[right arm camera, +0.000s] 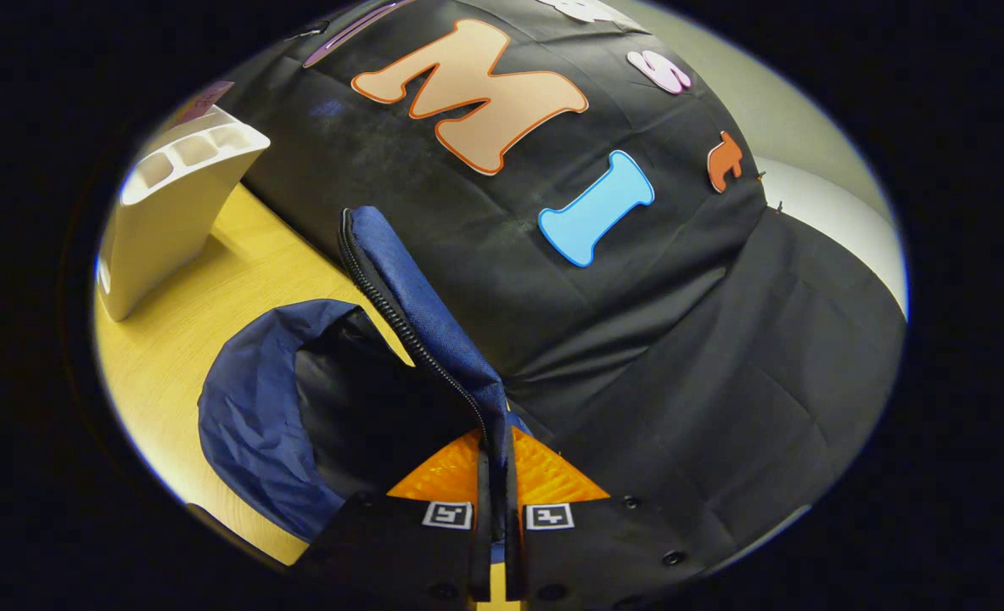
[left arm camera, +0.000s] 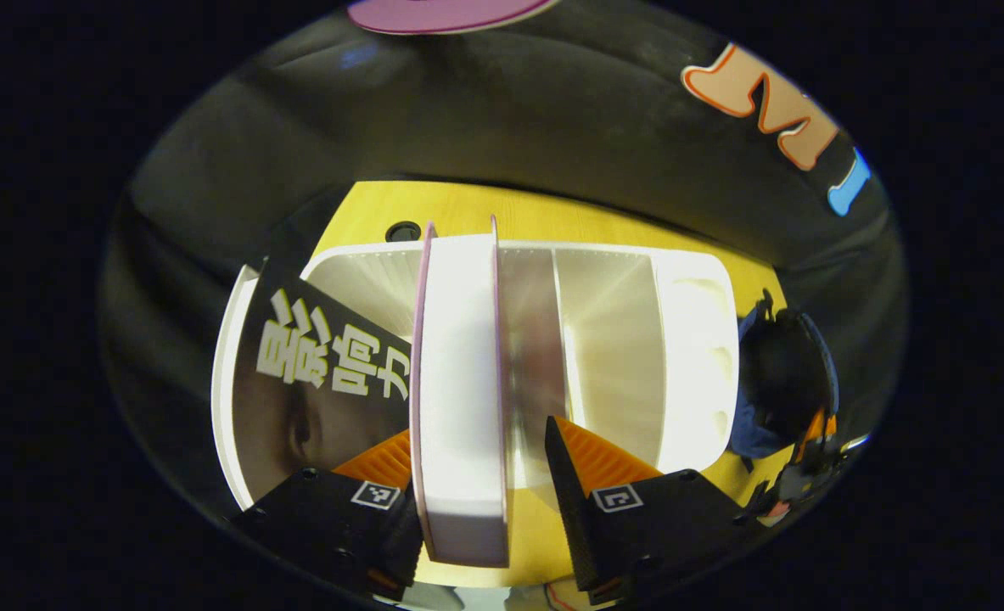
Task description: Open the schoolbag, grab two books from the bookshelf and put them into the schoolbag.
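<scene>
Schoolbag [right arm camera: 255, 407]: opened; your right gripper [right arm camera: 496, 475] pinched its zipper flap [right arm camera: 417, 305]. Left gripper [left arm camera: 485, 484], fingers spread, straddled pink-covered book [left arm camera: 459, 382] in bookshelf [left arm camera: 697, 339]; none packed.

Recording booth; black cloth wall [right arm camera: 680, 339]; wooden table [right arm camera: 213, 297].
</scene>
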The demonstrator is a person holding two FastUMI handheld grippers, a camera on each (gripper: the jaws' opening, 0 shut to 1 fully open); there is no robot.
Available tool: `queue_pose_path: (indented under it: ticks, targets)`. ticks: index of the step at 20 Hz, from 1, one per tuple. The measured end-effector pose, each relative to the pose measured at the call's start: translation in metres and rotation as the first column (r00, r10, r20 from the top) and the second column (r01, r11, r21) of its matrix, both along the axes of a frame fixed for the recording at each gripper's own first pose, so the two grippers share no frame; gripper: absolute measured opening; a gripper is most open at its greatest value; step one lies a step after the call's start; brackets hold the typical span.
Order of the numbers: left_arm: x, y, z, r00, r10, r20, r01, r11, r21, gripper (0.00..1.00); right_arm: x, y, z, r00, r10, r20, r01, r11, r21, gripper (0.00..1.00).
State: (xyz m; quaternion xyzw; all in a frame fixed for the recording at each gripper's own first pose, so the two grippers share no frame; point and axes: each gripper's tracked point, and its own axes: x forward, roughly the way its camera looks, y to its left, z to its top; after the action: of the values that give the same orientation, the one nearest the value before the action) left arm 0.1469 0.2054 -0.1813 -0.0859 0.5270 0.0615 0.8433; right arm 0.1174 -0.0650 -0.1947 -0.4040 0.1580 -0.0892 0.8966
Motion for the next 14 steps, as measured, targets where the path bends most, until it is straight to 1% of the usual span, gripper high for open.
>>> queue_pose_path:
  ticks: [1,2,3,5,6,9,12,14]
  targets:
    - [0.001,0.0,-0.002,0.999,-0.024,-0.033,0.024,1.0,0.006,0.62,0.0,0.0,0.0,1.0,0.001,-0.002,-0.001,1.0,0.0,0.07]
    - [0.001,0.0,-0.004,0.996,-0.046,-0.07,0.047,0.999,0.005,0.53,0.0,0.001,-0.002,1.0,0.003,-0.004,-0.003,1.0,0.001,0.07]
    - [0.002,-0.001,-0.007,0.993,-0.065,-0.098,0.065,0.998,-0.001,0.51,0.001,0.002,-0.002,1.0,0.007,-0.006,-0.007,1.0,0.0,0.07]
    - [0.0,-0.004,-0.013,0.985,-0.077,-0.152,0.075,0.997,-0.018,0.46,0.001,0.003,-0.002,1.0,0.013,-0.007,-0.014,1.0,-0.004,0.07]
    - [0.002,-0.005,-0.016,0.982,-0.076,-0.17,0.073,0.997,-0.023,0.39,-0.001,0.001,-0.002,1.0,0.015,-0.007,-0.015,1.0,-0.004,0.07]
    - [0.0,-0.005,-0.026,0.97,-0.061,-0.236,0.058,0.998,-0.021,0.44,0.0,0.0,-0.001,1.0,0.017,-0.008,-0.017,1.0,0.001,0.07]
    - [-0.007,-0.005,-0.029,0.952,-0.019,-0.307,0.012,1.0,-0.023,0.42,0.0,0.001,-0.002,1.0,0.027,-0.011,-0.027,1.0,0.0,0.07]
    - [-0.008,-0.006,-0.03,0.947,-0.014,-0.32,0.007,1.0,-0.023,0.41,-0.001,0.002,-0.003,0.999,0.032,-0.015,-0.033,0.999,-0.002,0.07]
